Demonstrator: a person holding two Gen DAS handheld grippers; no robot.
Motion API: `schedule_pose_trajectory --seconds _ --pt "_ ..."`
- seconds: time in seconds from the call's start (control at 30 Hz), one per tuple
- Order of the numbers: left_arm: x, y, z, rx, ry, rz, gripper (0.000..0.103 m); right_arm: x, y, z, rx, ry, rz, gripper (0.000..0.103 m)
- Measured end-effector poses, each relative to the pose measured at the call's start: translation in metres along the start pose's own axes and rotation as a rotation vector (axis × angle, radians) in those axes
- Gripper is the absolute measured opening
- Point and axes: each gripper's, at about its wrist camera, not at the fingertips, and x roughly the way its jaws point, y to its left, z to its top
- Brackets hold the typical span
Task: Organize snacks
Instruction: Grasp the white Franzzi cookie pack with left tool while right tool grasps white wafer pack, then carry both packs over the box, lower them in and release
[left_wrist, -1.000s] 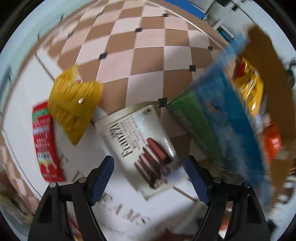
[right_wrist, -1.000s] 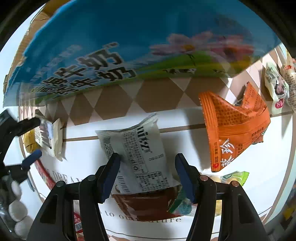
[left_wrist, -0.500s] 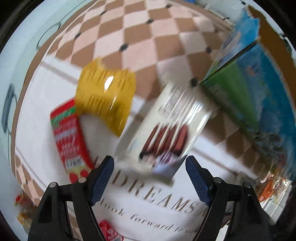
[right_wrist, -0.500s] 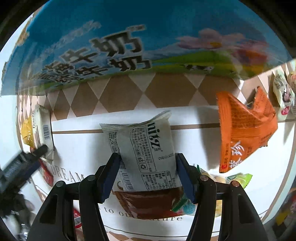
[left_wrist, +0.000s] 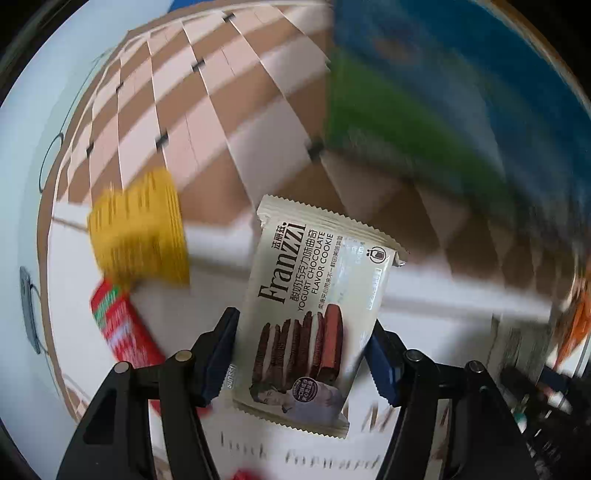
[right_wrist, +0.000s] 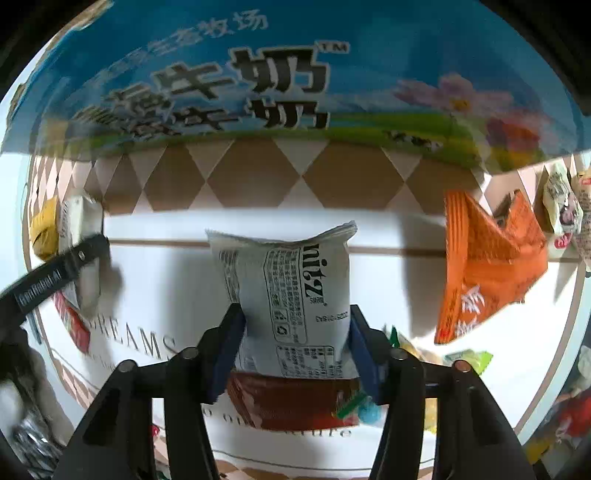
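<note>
White worktop (right_wrist: 388, 258) fronts the milk carton box (right_wrist: 258, 74). Left claw (left_wrist: 301, 356) clamps Franzzi cookie pack (left_wrist: 314, 306); right claw (right_wrist: 295, 347) clamps grey Mitz packet (right_wrist: 291, 291), both below the box. Pickup looks done; next, carry both into the box.

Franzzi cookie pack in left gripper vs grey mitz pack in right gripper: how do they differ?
Colour: the Franzzi pack is cream with a chocolate cookie picture; the mitz pack is pale grey, mostly small print.
Face: Franzzi shows its front; mitz shows its label side.
Pose: Franzzi leans to the right; mitz stands nearly upright.
Shared: each is a sealed pouch pinched at its lower sides, one by the left gripper, one by the right gripper.
</note>
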Motion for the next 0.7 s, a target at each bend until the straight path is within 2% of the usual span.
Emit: schedule_pose_trajectory --seconds 0.13,0.23,0.3,0.37,0.43,0.53,0.63,0.7 --pt "-0.004 -0.009 -0.062 0.049 0.043 -0.010 0.062 0.006 -0.004 -0.022 0.000 0.045 0.021 0.055" --pt "0.000 -0.023 -0.090 0.063 0.081 -0.011 0.062 0.010 -0.005 -0.033 0.006 0.066 0.034 0.056" --pt "0.006 -0.025 -0.099 0.043 0.096 -0.014 0.065 0.014 -0.007 -0.037 0.028 0.072 0.050 0.060" --pt "0.020 -0.001 -0.077 0.022 0.075 -0.025 0.065 0.017 -0.004 -0.038 0.030 0.075 0.048 0.071" --pt "0.022 0.000 -0.080 0.026 0.067 -0.028 0.065 0.020 0.007 -0.039 -0.007 0.078 0.007 0.077" --pt "0.007 0.049 -0.075 0.038 0.049 -0.016 0.062 0.021 0.026 -0.046 -0.048 0.038 -0.091 0.075" --pt "0.002 0.045 -0.082 0.028 0.040 -0.022 0.060 0.020 0.033 -0.053 -0.057 0.007 -0.115 0.074" --pt "-0.013 0.049 -0.068 0.036 0.032 -0.008 0.060 0.018 0.032 -0.058 -0.051 -0.003 -0.105 0.074"
